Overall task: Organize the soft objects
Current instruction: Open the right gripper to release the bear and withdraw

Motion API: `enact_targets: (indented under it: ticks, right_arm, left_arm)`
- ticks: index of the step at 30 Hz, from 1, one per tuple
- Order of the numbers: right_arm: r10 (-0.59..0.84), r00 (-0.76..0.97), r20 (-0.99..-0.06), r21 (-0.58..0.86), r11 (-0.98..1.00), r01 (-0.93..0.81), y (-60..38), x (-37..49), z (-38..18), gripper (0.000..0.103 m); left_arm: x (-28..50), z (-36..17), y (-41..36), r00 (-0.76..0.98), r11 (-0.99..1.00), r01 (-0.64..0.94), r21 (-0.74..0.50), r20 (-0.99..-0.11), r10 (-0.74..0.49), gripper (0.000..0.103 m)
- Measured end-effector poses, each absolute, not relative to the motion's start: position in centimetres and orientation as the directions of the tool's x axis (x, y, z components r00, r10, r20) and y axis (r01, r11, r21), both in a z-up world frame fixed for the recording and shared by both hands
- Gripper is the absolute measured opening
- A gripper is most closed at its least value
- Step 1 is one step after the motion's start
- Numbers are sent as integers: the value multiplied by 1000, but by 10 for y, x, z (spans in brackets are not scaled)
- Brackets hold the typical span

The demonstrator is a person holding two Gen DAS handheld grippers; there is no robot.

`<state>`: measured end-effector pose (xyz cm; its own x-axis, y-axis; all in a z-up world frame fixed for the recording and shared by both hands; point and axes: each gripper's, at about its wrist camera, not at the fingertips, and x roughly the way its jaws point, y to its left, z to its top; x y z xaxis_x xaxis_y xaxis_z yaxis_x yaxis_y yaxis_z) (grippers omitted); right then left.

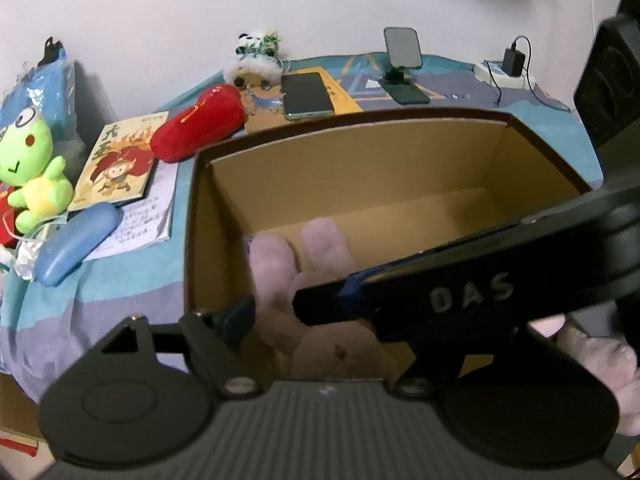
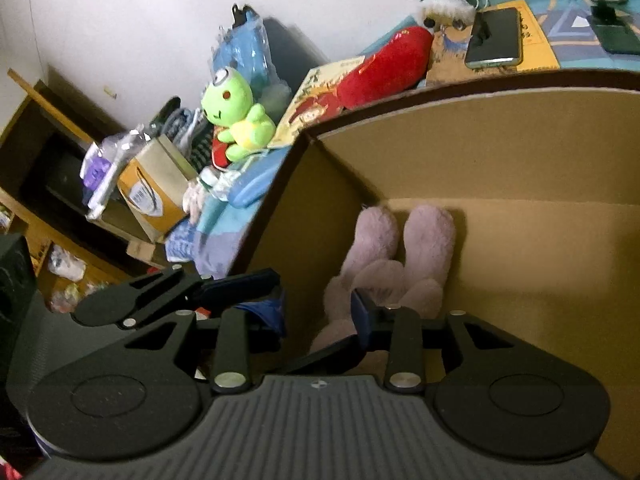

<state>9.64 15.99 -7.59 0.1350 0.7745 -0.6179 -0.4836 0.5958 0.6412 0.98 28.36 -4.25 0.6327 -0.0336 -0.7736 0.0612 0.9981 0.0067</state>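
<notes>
Cluttered bed w/ blue cover [image 1: 120, 292]: pink plush bunny [image 2: 400, 264] lies inside cardboard box [image 1: 360, 184]. Left gripper [image 1: 276, 304] spread wide, empty; right gripper [image 2: 316, 300] partly parted around bunny, grip unclear.

- The left wrist view looked forward and steeply down from just above the near rim of the cardboard box [image 1: 400, 168], close enough that the box filled the middle of the frame.
- The right wrist view sat nearer the box's left corner, rolled to one side — the wall and table leaned across it.
- Both views shared the box interior with the pink plush [image 2: 400, 256] on its floor, plus the table behind: the green frog plush [image 1: 32, 160], the red plush [image 1: 200, 124] and the phone [image 2: 496, 38].
</notes>
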Motion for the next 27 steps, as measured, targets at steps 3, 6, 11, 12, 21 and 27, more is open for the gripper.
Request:
enact_targets:
  ticks: [3, 6, 11, 12, 21, 27]
  right_arm:
    - [773, 171, -610, 624, 602, -499, 158, 94, -63, 20]
    - [771, 214, -599, 612, 614, -498, 150, 91, -51, 20]
    - [764, 270, -587, 592, 632, -501, 130, 80, -33, 20]
    - [763, 276, -585, 591, 633, -499, 126, 78, -30, 20]
    - [771, 288, -567, 593, 626, -507, 79, 52, -12, 20]
    - [780, 267, -567, 611, 615, -499, 44, 38, -13, 20]
  left_arm:
    - [9, -31, 283, 653, 999, 46, 17, -757, -17, 77]
    - [8, -19, 279, 666, 999, 27, 22, -746, -2, 78]
    - [0, -1, 262, 689, 999, 10, 50, -724, 30, 78]
    - [-2, 2, 259, 691, 999, 5, 54, -722, 35, 79]
    - [-30, 22, 210, 681, 989, -61, 135, -718, 140, 79]
    - [-45, 21, 174, 667, 985, -81, 152, -726, 167, 81]
